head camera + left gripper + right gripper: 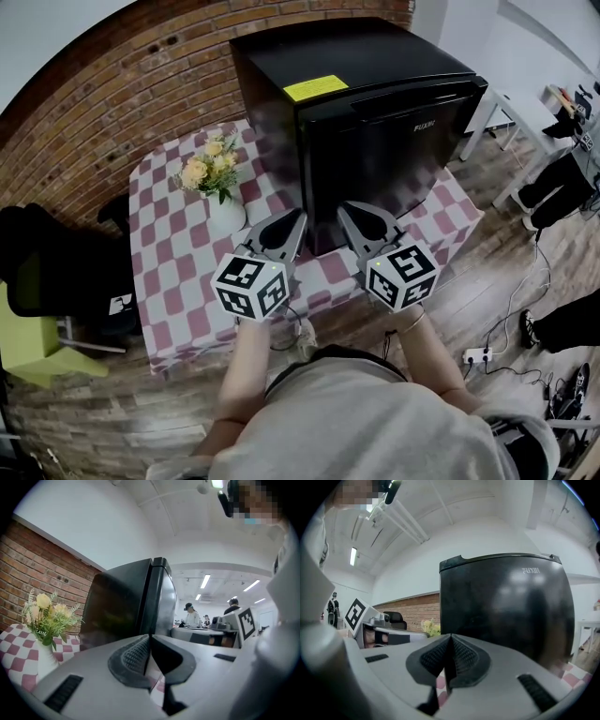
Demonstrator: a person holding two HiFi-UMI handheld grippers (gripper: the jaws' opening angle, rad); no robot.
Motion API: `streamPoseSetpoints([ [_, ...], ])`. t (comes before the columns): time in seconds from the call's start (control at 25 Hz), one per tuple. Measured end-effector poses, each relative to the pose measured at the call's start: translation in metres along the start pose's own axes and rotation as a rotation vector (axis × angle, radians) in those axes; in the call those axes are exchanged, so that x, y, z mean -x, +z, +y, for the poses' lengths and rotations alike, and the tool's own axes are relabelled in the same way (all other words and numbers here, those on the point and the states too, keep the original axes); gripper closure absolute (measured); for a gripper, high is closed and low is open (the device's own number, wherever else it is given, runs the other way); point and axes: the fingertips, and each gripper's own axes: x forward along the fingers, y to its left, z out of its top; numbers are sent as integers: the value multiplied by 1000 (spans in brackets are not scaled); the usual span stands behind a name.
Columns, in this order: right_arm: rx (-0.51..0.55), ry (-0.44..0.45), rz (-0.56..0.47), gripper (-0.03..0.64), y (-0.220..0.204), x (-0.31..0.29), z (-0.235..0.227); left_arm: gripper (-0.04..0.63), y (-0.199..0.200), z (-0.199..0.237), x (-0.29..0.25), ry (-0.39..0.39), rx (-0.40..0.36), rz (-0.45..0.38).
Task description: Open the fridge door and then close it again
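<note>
Brick walling (141,84) is seen behind a table (169,291) under a checked cloth, and on its far right part the black fridge (375,131) is set, its door (398,164) facing the person and judged to be fully shut. Opening is judged not yet begun. Just near the door's lower part, the left gripper (298,219) and the right gripper (345,210) are held level side by side, each with its jaws pressed together on nothing. For a clean pull, one pair of jaws would best be spread and hooked at the door's free edge, then drawn along the hinge's arc, while the fridge is steadied so it is not dragged across the cloth toward the flower vase (223,202) at its left. The hinge side cannot be told; any handle recess is lost in the dark gloss, and the door's bottom edge is hidden behind the grippers.
</note>
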Motion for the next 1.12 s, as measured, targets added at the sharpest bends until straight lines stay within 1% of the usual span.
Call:
streamPoseSetpoints([
  [0.16, -20, 12, -6, 617, 0, 14, -1, 577, -5, -9, 6, 7, 5, 6],
  [0.32, -70, 42, -24, 617, 2, 29, 5, 577, -10, -24, 12, 8, 17, 5],
  [0.52, -110, 21, -55, 617, 6, 55, 11, 577, -21, -52, 18, -9, 21, 18],
  [0.76, -136, -3, -43, 617, -1, 87, 15, 577, -30, -87, 25, -42, 21, 33],
  [1.12, -138, -1, -31, 617, -4, 115, 32, 577, -35, -100, 45, -6, 14, 52],
])
